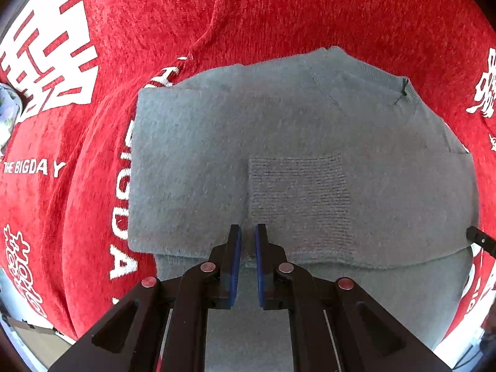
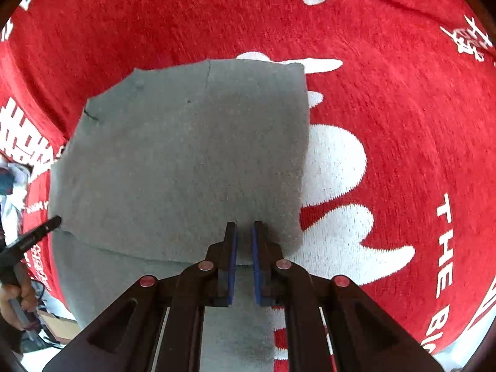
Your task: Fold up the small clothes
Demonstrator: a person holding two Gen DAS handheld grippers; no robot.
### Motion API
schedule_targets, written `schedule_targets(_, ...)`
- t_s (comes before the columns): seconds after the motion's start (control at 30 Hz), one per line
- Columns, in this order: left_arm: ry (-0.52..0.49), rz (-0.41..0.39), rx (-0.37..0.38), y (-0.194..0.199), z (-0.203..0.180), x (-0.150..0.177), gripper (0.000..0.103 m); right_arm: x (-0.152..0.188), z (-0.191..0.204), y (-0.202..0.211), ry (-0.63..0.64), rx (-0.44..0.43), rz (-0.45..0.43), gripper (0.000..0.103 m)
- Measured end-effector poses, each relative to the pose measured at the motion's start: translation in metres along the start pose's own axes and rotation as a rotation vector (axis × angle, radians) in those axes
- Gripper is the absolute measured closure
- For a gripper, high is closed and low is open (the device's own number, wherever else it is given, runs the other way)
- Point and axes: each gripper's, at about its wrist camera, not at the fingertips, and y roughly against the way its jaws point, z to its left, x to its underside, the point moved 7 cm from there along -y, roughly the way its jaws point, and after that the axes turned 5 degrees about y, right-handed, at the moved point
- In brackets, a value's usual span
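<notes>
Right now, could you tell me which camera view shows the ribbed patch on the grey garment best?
The left wrist view: the ribbed patch lies plainly ahead of the fingers. The right wrist view shows only smooth grey garment, no patch.

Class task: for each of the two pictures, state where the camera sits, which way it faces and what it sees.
Left wrist: on the left tool, facing down at the grey garment on the red cloth.
Right wrist: on the right tool, facing down at the garment's edge; a hand shows.
Shared: garment, cloth; each view shows the other tool's tip.
</notes>
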Motion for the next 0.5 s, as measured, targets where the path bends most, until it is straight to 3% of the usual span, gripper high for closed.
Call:
schedule_targets(0.2, -0.017, -0.003, -0.009, 0.011, 0.001, 0.006, 0.094, 0.015, -0.010, 0.032, -0.035, -0.021, 0.006, 0.091)
schedule_targets(0.4, -0.039, -0.009, -0.025, 0.025, -0.006, 0.020, 0.094, 0.027, 0.016, 0.037, -0.028, -0.049, 0.029, 0.088)
schedule_targets(0.5, -0.040, 0.012, -0.030, 0.025, -0.006, 0.025, 0.094, 0.030, 0.034, 0.033, -0.017, -0.055, 0.033, 0.057)
